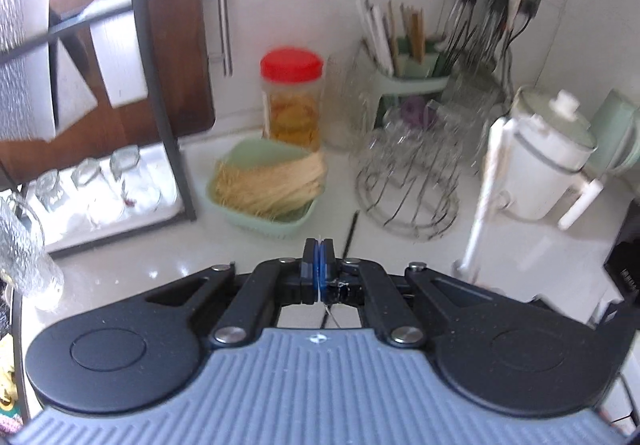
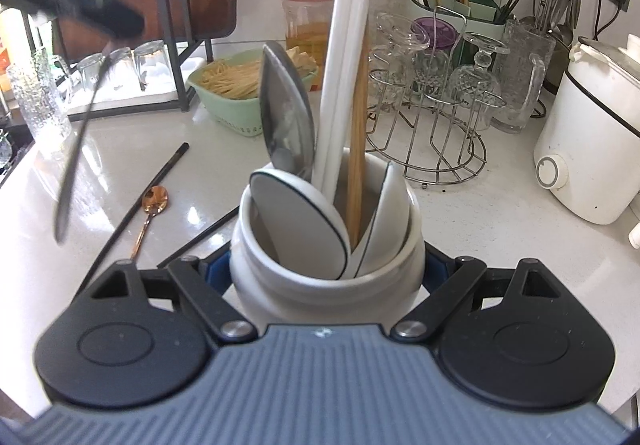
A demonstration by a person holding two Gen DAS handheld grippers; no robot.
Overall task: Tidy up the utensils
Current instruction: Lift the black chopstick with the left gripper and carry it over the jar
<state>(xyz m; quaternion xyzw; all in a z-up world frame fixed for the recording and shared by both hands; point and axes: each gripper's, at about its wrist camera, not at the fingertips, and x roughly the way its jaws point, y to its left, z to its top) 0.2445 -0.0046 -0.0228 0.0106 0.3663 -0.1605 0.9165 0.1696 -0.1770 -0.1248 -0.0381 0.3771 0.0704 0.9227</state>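
My right gripper [image 2: 326, 269] is shut on a white ceramic jar [image 2: 320, 285], its pads pressing on both sides. In the jar stand a metal spoon [image 2: 286, 117], white ceramic spoons [image 2: 296, 221], white chopsticks [image 2: 340, 85] and wooden chopsticks [image 2: 358, 149]. My left gripper [image 1: 318, 245] is shut on a slim metal utensil. In the right wrist view that gripper [image 2: 116, 25] is a blur at upper left, and the utensil [image 2: 76, 153] hangs from it above the counter. On the counter lie a rose-gold spoon [image 2: 154, 201] and two black chopsticks [image 2: 148, 189].
A green basket [image 2: 236, 117] of pale strands and a red-lidded jar [image 2: 310, 21] stand behind the white jar. Right of them are a wire rack [image 2: 432, 117] with glasses, a green utensil caddy [image 2: 456, 9] and a white cooker [image 2: 592, 149]. A dark-framed rack of glasses [image 2: 120, 65] stands at the left.
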